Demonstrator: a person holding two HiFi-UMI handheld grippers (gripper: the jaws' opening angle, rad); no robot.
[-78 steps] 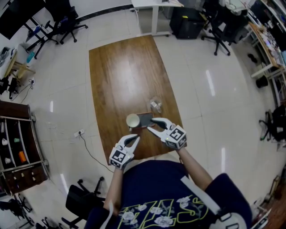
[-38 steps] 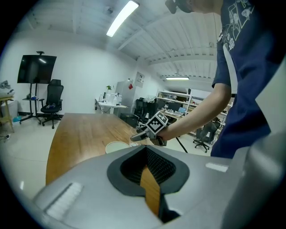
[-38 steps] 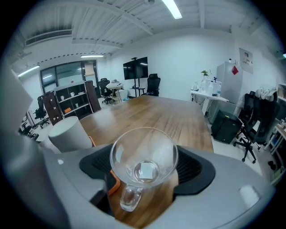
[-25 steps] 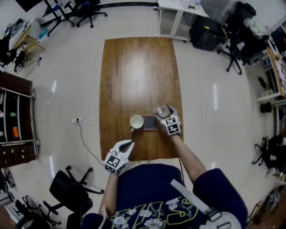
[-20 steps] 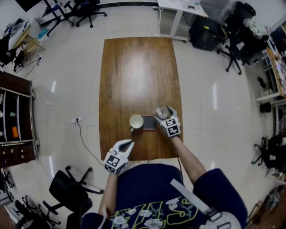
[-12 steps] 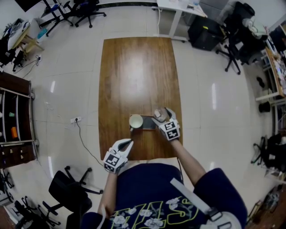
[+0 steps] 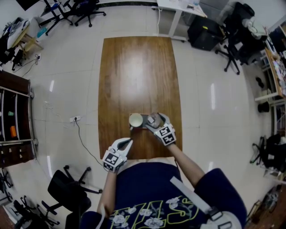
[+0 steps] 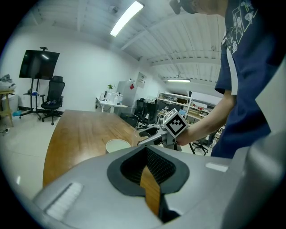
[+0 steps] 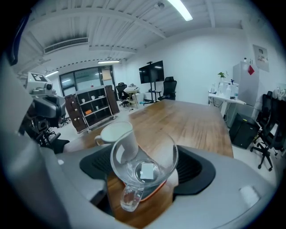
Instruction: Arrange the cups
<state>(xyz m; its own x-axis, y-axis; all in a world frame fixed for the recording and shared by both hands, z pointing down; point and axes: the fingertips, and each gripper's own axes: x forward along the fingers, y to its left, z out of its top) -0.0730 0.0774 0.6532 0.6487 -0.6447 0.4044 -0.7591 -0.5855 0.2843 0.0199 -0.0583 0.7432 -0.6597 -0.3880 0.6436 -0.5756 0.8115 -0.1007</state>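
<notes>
A clear glass cup [image 9: 144, 162] with a handle hangs between the jaws of my right gripper [image 7: 153, 120], which is shut on it. It hovers over a dark flat tray [image 7: 145, 123] near the front of the wooden table [image 7: 134, 71]. A white cup [image 7: 136, 120] stands at the tray's left end, and the white cup [image 9: 115, 134] shows just beyond the glass in the right gripper view. My left gripper [image 7: 128, 142] is shut and empty, off the table's front edge; the white cup [image 8: 117, 145] lies ahead of it.
The table beyond the cups is bare wood. Office chairs [image 7: 71, 197], a dark shelf unit [image 7: 15, 120] at the left and desks [image 7: 178, 9] at the back stand on the tiled floor around it.
The glass cup stood on the table right of the tray; my right gripper closed on it and has carried it left and nearer to me, beside the white cup. The left gripper stayed put.
</notes>
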